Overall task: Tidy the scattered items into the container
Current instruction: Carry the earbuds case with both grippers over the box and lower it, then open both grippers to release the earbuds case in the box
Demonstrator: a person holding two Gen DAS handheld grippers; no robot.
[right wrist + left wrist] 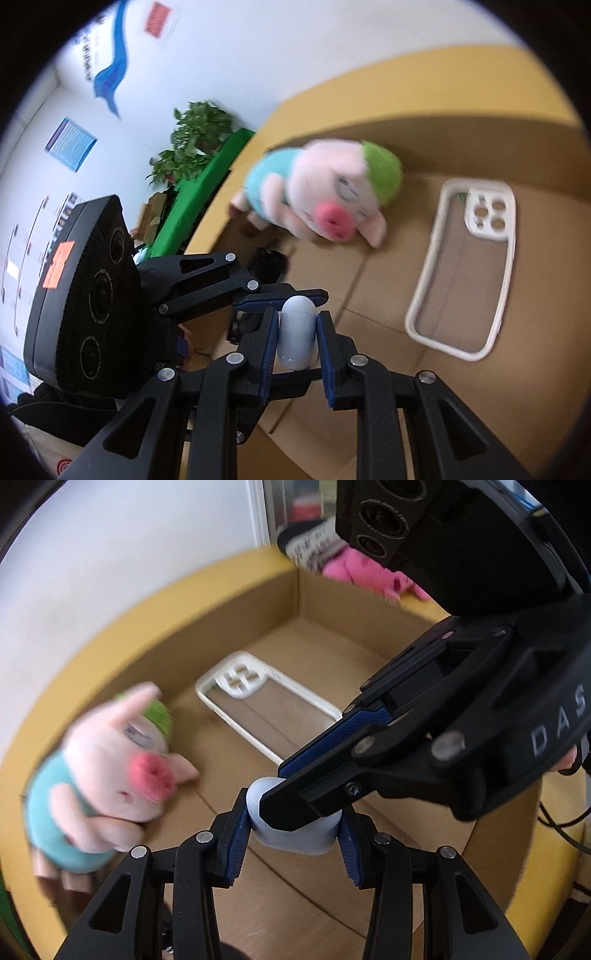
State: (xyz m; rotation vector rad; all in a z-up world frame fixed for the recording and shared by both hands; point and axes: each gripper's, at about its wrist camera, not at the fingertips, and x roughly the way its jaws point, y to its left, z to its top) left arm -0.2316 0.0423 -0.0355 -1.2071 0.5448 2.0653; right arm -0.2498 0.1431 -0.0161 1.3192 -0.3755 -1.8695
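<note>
Both black hand-held grippers clamp 1 smooth, rounded pale-blue plastic case (295,834): left gripper (291,843) low centre, right gripper (297,341) likewise, above the corrugated cardboard box (332,602) holding a fuzzy pink pig plush (325,195) and clear white-rimmed phone case (465,273)

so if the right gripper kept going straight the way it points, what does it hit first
Probably the box floor just past the pale case that both grippers hold; the phone case lies off to one side. Depth is unclear.
</note>
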